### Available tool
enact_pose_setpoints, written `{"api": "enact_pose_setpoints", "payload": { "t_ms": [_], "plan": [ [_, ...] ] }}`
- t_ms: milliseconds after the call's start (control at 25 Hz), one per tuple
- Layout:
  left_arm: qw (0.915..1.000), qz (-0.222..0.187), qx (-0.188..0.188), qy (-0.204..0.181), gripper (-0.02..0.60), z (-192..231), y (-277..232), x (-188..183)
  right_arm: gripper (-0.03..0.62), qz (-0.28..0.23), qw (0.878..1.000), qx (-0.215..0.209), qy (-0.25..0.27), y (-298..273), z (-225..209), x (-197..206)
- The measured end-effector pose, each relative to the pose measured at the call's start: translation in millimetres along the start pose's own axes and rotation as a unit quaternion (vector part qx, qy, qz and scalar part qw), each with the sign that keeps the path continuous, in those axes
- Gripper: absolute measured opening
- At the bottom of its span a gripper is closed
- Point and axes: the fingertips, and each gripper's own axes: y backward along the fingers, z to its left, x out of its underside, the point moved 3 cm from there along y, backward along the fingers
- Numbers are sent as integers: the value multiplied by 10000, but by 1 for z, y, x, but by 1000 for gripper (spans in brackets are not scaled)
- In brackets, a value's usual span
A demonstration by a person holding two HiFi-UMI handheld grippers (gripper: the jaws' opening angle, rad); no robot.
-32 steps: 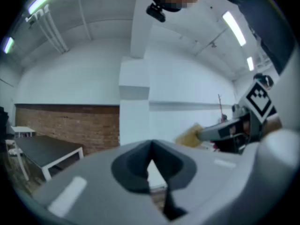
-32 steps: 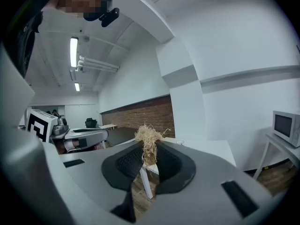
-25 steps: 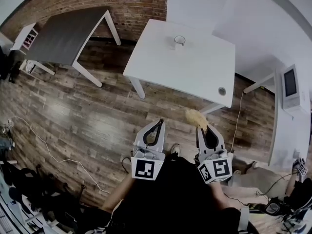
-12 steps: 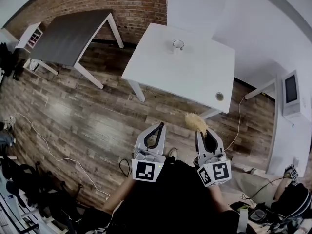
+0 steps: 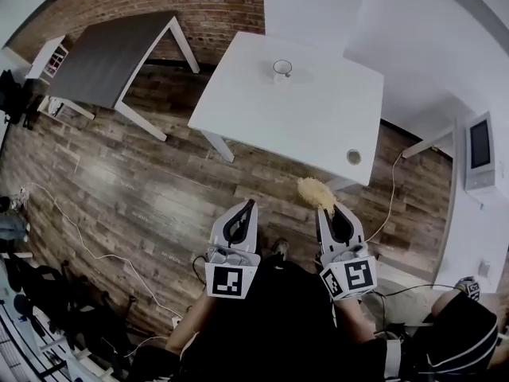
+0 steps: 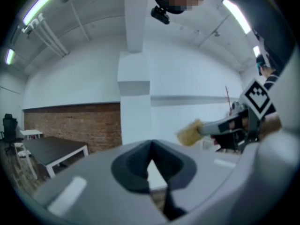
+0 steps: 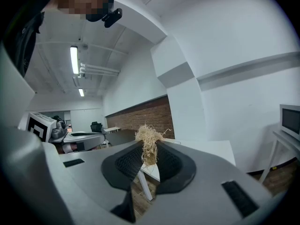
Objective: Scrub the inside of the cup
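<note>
A small white cup [image 5: 281, 70] stands near the far edge of the white table [image 5: 318, 126], well ahead of both grippers. My right gripper [image 5: 326, 207] is shut on a straw-coloured fibre scrubber [image 5: 315, 192], whose tuft [image 7: 149, 139] sticks up between the jaws. The left gripper [image 5: 247, 205] is shut with nothing in it; its tips [image 6: 151, 144] meet. Both grippers hang over the wood floor, short of the table's near edge. In the left gripper view the scrubber [image 6: 190, 133] and right gripper show at the right.
A round hole [image 5: 353, 157] sits near the table's near right corner. A dark-topped table [image 5: 111, 54] stands to the left by the brick wall [image 5: 199, 2]. A microwave [image 5: 479, 148] is at the right. Cables [image 5: 87, 245] lie on the floor at the left.
The view has shifted a little closer to the white table; the cup and table sit slightly further left. Both grippers keep their pose, the right one still holding the scrubber.
</note>
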Motion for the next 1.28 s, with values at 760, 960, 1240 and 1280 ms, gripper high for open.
{"api": "enact_pose_setpoints", "payload": {
  "t_ms": [760,960,1240,1280],
  "plan": [
    [9939,-42,1087,193,3,116,-171,22,55,175,9975,680,-73,-171,-25,-35],
    [9919,13,1252,208,3,130,-204,31,55,260,9967,770,-3,-198,-30,-40],
    [9919,241,1205,325,3,128,-258,44,55,390,9965,710,-185,-233,-76,-40],
    [9922,273,1180,307,3,128,-267,45,55,412,9968,662,-174,-240,-82,-40]
  ]
}}
